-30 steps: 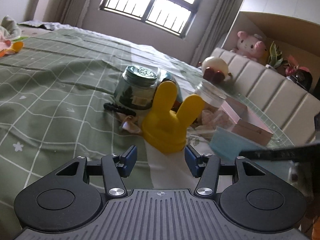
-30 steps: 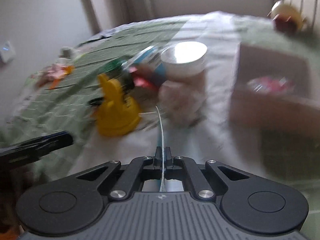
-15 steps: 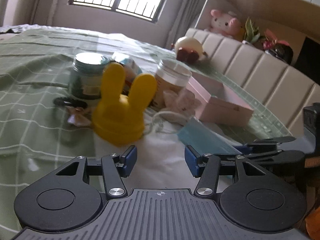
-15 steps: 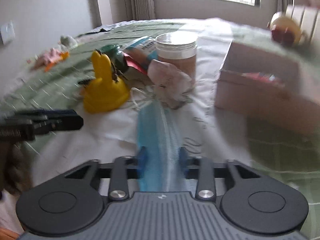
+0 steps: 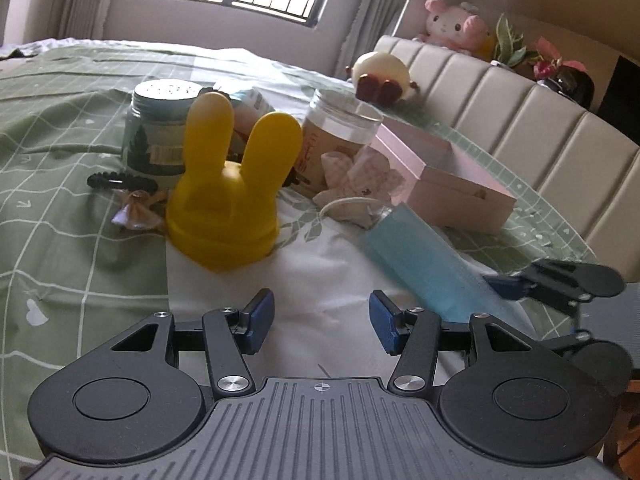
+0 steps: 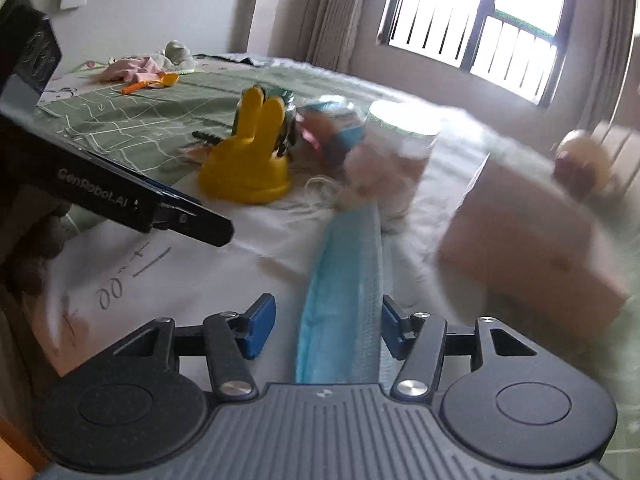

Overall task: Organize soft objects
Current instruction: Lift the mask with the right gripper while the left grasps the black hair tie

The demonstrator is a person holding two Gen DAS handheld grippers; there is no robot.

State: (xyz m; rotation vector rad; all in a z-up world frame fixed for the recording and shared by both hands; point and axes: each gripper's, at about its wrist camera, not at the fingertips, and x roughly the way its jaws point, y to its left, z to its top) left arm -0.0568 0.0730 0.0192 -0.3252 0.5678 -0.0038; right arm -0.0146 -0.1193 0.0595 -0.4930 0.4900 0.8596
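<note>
The right gripper (image 6: 326,326) points forward and slightly down, its jaws parted after just opening, with a blue face mask (image 6: 344,300) lying loose between them, close to the right pad. The left gripper (image 5: 322,322) also tilts slightly down, its jaws standing wide apart with nothing between them. In the right wrist view the left gripper reaches in from the left, side-on.

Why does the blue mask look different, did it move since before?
Yes. The blue face mask was pinched edge-on in the right tool; its jaws have just been opening, and the mask now lies flat on the bed, stretching toward the pink box.
</note>
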